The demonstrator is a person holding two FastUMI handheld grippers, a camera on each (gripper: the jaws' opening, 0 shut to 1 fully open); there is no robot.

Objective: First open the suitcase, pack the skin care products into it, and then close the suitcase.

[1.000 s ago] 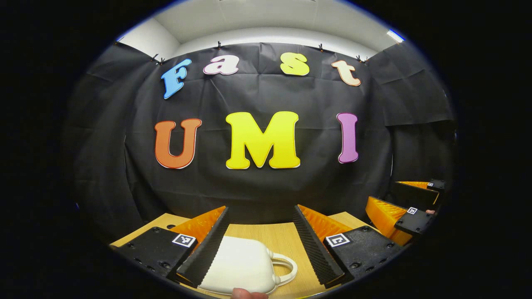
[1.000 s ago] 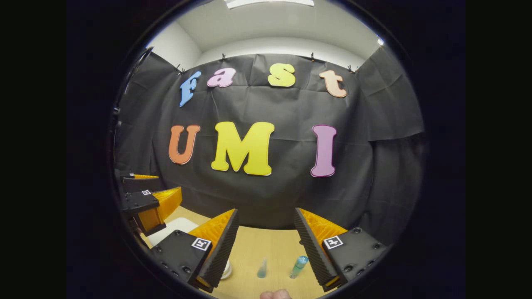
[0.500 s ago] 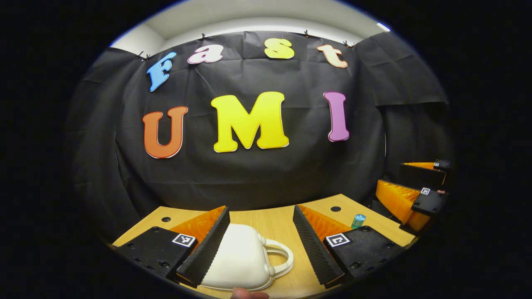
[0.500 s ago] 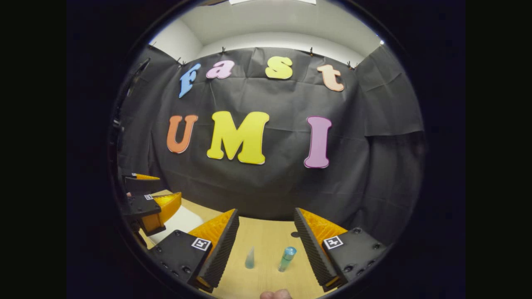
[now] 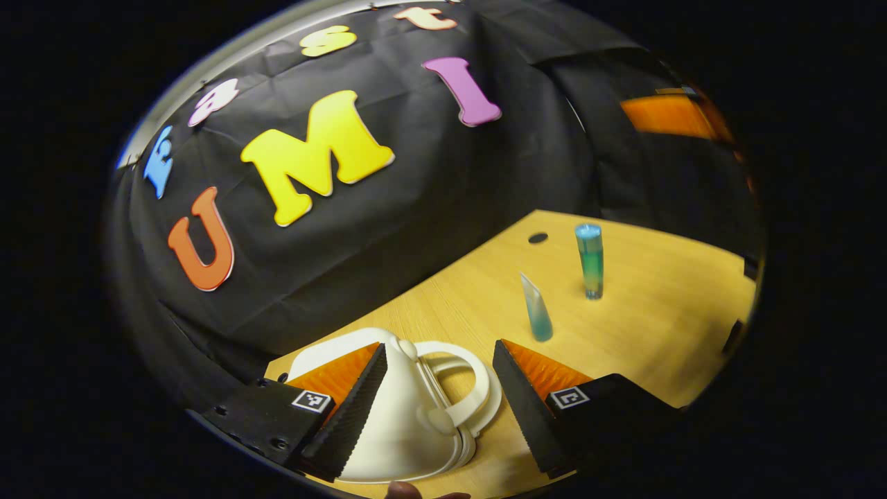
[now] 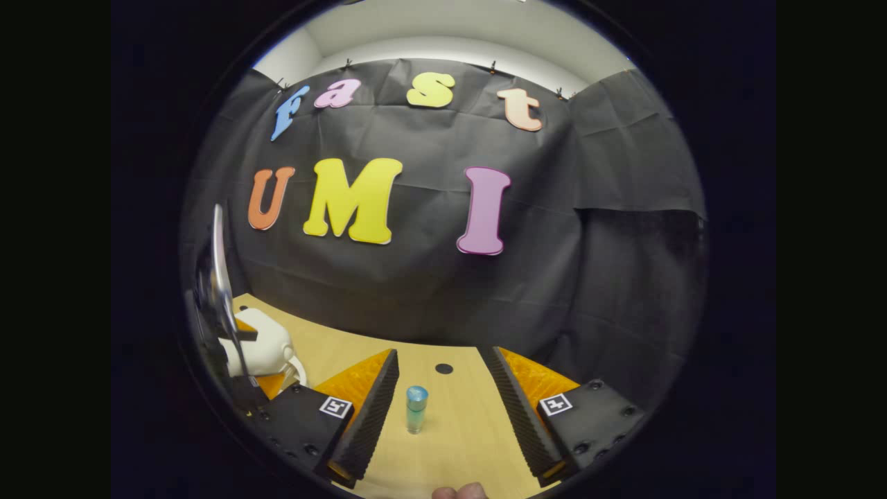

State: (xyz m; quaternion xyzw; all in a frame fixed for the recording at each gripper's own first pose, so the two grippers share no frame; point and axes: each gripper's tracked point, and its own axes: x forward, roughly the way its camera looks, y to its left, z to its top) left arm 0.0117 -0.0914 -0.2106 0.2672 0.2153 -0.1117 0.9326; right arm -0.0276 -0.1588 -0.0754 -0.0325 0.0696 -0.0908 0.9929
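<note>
Suitcase: small white hard-shell suitcase (image 5: pixel 398 423) lies closed on the counter (image 5: pixel 644 326), at the near left part; its looped handle (image 5: pixel 461 388) faces the open counter. In the right gripper view it sits at the far left edge (image 6: pixel 267 350).
Left gripper: left gripper (image 5: pixel 436 398) hovers low over the suitcase, view tilted; fingers spread wide apart, nothing between them pressed. The left finger (image 5: pixel 346 409) overlaps the suitcase shell; contact cannot be told. The right finger (image 5: pixel 527 402) stands clear of the handle, over bare wood.
Right gripper: right gripper (image 6: pixel 443 409) points across the counter toward the booth wall; fingers wide apart, holding nothing.
Blue-green bottle: blue-green bottle (image 6: pixel 416 409) stands upright, blue cap on top, seen between the right gripper's fingers and farther off, touching neither. In the left gripper view it stands mid-counter (image 5: pixel 590 262).
Tube: translucent blue tube (image 5: pixel 537 308) stands on its cap, leaning slightly, near the bottle and apart from it.
Counter detail: dark round hole (image 5: pixel 538 238) behind the bottle, toward the wall.
Person: a fingertip (image 6: pixel 457 492) shows at the bottom edge of the right gripper view.
</note>
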